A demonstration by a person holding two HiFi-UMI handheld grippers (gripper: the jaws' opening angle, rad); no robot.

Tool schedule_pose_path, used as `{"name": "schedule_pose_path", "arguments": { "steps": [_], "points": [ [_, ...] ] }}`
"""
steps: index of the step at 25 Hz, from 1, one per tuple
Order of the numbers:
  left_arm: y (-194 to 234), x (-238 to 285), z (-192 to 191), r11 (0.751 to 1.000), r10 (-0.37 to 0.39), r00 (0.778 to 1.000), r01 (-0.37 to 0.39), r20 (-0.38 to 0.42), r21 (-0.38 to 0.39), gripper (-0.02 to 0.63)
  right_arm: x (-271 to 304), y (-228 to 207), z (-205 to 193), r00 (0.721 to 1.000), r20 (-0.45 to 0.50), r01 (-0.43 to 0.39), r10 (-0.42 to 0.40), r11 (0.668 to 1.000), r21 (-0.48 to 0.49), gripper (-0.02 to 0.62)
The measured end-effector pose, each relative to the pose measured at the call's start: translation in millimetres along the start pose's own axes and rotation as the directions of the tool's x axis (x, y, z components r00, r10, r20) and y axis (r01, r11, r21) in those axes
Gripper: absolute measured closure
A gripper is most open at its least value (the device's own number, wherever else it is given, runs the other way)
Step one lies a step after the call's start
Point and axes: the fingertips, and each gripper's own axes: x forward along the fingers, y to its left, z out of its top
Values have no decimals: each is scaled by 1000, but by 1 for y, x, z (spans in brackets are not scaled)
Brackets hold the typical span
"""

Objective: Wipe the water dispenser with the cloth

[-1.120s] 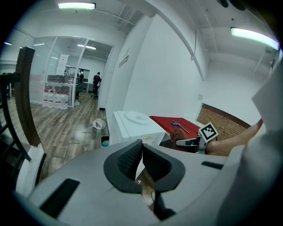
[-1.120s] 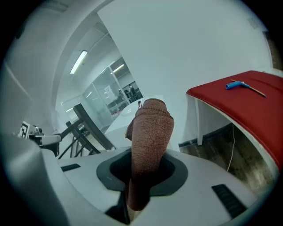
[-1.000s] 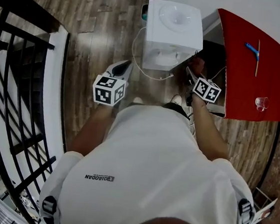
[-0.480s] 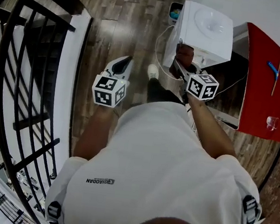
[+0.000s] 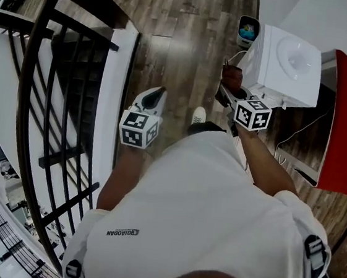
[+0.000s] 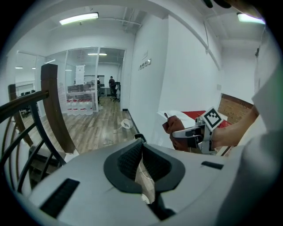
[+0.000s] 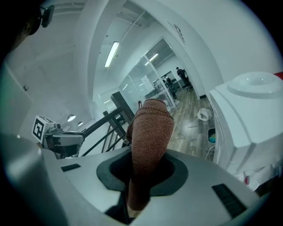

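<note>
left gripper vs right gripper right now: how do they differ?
The right gripper is shut on the brown cloth; the left gripper has its jaws together on nothing. The right gripper is up beside the water dispenser; the left gripper hangs over the wooden floor, apart from it. Both carry a marker cube.

railing point(image 5: 31, 63) left, dispenser point(image 5: 282, 60) right, open floor point(image 5: 177, 54) btwn

The cloth point(image 5: 231, 79), in the right gripper point(image 5: 228, 93), was just left of the water dispenser point(image 5: 288, 68). The railing point(image 5: 53, 93) stood far left.
</note>
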Motion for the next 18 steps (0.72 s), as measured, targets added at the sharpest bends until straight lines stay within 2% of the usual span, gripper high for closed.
{"name": "schedule_pose_path", "arguments": {
  "steps": [4, 8, 12, 15, 18],
  "points": [
    [35, 12, 36, 996, -45, 999, 45, 4, 76, 604, 47, -11, 12, 997, -15, 74, -74, 997, 30, 522],
    [65, 21, 60, 997, -54, 997, 50, 52, 67, 605, 75, -4, 24, 997, -25, 71, -70, 997, 24, 522],
    [80, 47, 61, 992, -100, 995, 99, 2, 82, 605, 74, 3, 31, 996, -1, 86, -86, 996, 14, 522],
    [73, 70, 71, 976, -169, 985, 173, -40, 129, 604, 63, -2, 36, 992, 40, 118, -120, 992, 33, 522],
    [62, 97, 90, 949, -252, 966, 259, -59, 182, 605, 49, -12, 40, 977, 86, 188, -193, 980, 62, 522]
  ]
}}
